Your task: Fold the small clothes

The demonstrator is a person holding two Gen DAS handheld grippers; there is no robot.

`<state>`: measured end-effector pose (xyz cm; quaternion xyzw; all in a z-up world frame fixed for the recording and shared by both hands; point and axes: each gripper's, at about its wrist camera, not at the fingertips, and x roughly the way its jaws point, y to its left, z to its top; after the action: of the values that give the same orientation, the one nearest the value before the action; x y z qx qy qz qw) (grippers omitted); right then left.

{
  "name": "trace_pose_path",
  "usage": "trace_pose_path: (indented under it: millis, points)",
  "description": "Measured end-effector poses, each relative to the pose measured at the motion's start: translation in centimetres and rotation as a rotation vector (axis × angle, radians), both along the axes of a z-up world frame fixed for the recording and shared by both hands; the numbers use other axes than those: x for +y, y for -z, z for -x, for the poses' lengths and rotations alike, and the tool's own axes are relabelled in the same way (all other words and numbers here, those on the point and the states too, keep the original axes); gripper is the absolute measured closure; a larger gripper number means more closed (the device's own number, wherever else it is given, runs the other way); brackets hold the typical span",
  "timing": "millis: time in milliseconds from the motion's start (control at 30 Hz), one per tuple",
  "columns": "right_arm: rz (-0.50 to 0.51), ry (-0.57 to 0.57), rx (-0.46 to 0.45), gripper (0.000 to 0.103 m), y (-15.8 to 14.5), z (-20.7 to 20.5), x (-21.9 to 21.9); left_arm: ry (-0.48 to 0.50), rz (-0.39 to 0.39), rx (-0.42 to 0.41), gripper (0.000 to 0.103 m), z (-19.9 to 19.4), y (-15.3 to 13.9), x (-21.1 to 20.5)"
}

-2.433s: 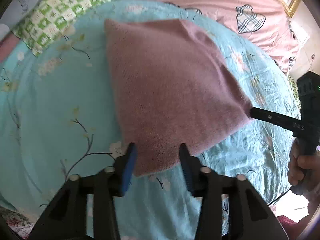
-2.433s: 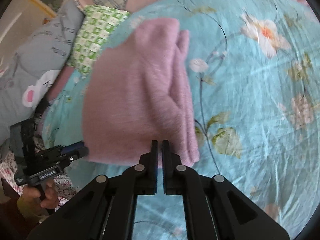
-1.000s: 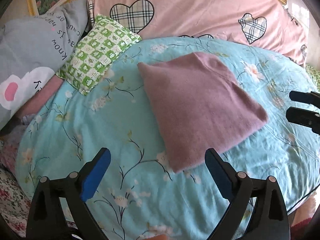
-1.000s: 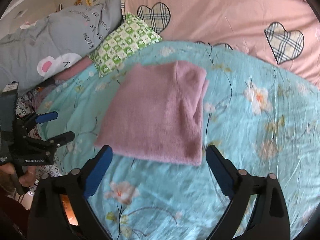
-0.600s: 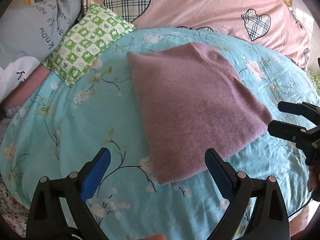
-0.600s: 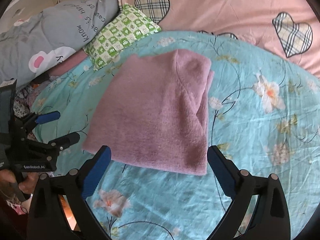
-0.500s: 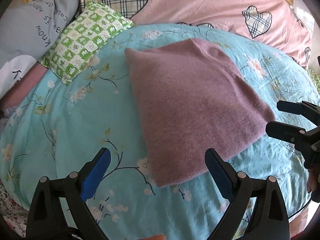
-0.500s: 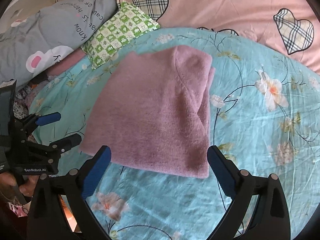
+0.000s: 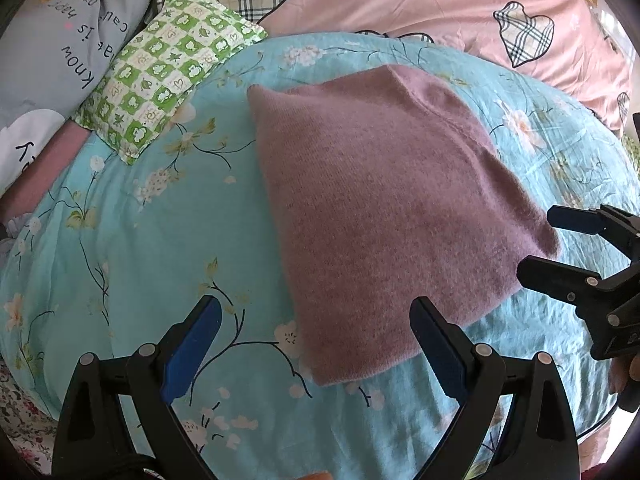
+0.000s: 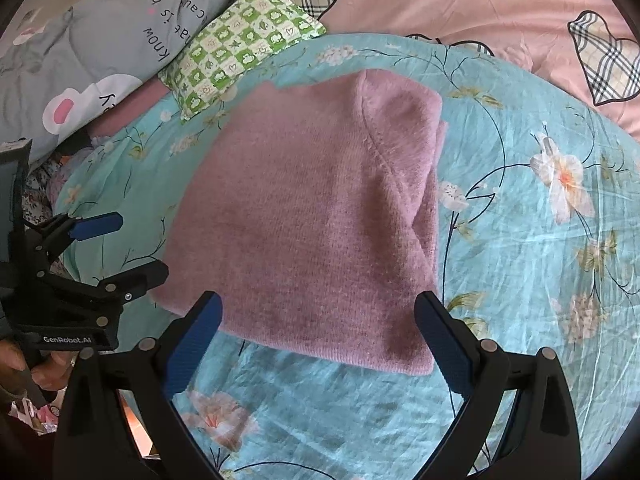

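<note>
Both grippers are spread wide and hold nothing: the left gripper [image 9: 316, 320] hovers over the near corner of the sweater [image 9: 384, 216], and the right gripper [image 10: 318, 316] hangs above its near edge, neither touching it.

That mauve knit sweater lies folded into a thick, roughly square bundle in the middle of the bed. Its top face is smooth and fuzzy, with one curved seam running across the far right part. Along the right side, in the right wrist view, the stacked layers show as soft rolled edges; the near hem is ribbed and straight.

Under it is a turquoise quilt [image 9: 132, 248] printed with white and peach blossoms on dark twigs, lightly creased. Beyond the far edge sits a pink cover [image 9: 400, 4] with plaid hearts. To the far left lie a green checked pillow [image 9: 164, 68], touching the quilt, and a grey pillow [image 9: 52, 52] with black lettering. Daylight brightens the right side.
</note>
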<state>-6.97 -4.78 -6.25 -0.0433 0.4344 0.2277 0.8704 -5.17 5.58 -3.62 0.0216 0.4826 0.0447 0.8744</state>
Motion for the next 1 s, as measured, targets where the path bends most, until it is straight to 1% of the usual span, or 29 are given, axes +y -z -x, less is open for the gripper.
trace_pose_path:
  millis: [400,1000]
  points:
    - [0.000,0.006,0.016,0.006,0.0,-0.8,0.2,0.001,-0.001,0.007,0.007,-0.6,-0.4,-0.2]
    - [-0.012,0.008,0.011,0.006,-0.5,-1.7,0.1,0.006,0.008,0.012,0.007,-0.7,-0.5,-0.1]
